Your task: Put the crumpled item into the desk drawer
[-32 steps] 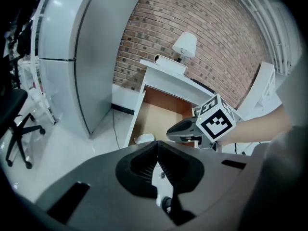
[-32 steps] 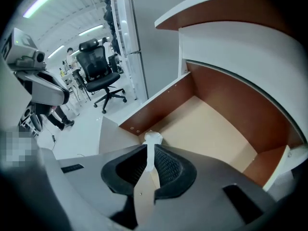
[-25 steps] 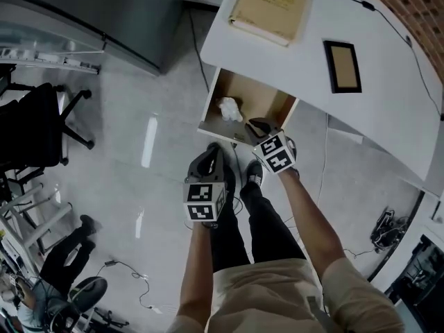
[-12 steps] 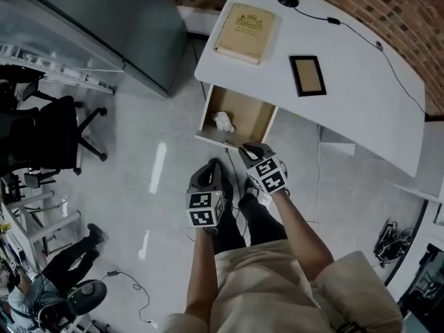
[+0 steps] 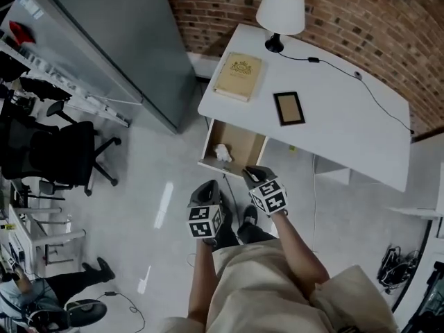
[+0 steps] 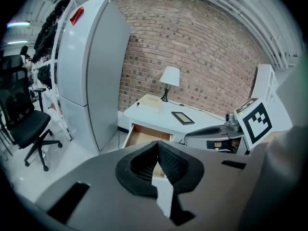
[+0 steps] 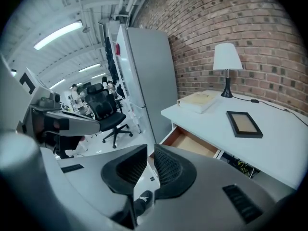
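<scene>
The crumpled white item [image 5: 223,152] lies inside the open wooden desk drawer [image 5: 243,139], near its left front corner. My left gripper [image 5: 209,187] hovers above the floor in front of the drawer, shut and empty. My right gripper [image 5: 251,172] hangs just before the drawer's front edge, its jaws drawn together on nothing. In the left gripper view the left gripper [image 6: 156,146] points at the drawer [image 6: 144,134], with the right gripper's marker cube [image 6: 253,119] to its right. The right gripper [image 7: 150,148] looks along the drawer [image 7: 190,142]. The item is hidden in both gripper views.
The white desk [image 5: 333,127] carries a lamp [image 5: 280,11], a tan book [image 5: 238,76] and a dark picture frame [image 5: 288,108] against a brick wall. A tall grey cabinet [image 5: 118,40] stands left of the desk. A black office chair [image 5: 66,155] and racks stand further left.
The head view has pulled back and up, bringing the lamp and brick wall into sight. Both grippers have drawn slightly away from the drawer. The crumpled item stays in the drawer.
</scene>
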Demonstrator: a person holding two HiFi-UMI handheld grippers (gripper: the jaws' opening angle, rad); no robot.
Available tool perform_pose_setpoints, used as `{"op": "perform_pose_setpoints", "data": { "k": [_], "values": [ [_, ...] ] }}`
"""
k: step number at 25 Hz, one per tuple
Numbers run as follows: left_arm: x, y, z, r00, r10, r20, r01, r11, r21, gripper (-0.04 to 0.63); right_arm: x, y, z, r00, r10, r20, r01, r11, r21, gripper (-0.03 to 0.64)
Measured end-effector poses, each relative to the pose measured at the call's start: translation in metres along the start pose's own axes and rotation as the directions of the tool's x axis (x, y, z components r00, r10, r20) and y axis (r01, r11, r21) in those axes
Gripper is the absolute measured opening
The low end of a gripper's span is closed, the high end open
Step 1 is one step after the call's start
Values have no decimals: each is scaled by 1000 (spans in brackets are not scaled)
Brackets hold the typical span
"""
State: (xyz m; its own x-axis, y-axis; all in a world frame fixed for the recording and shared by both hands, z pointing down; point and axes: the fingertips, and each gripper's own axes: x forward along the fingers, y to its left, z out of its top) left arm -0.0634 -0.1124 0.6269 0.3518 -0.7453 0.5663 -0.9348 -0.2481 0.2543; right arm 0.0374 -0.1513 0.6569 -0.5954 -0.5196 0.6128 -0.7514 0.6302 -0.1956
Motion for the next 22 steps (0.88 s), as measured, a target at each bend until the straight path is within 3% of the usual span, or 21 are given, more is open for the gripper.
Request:
{"op": "perform_pose_setpoints", "data": {
  "k": [12,22],
  "values": [
    [-34,-20,18,999,-12,33,11,999,52,17,-75,29,8,998,36,45,-36,999,-19,69],
    [-29,-32,13,999,-45,16,43,993,113,17,-79,36,-1,996,51,68,-51,999,3,71]
  ]
}}
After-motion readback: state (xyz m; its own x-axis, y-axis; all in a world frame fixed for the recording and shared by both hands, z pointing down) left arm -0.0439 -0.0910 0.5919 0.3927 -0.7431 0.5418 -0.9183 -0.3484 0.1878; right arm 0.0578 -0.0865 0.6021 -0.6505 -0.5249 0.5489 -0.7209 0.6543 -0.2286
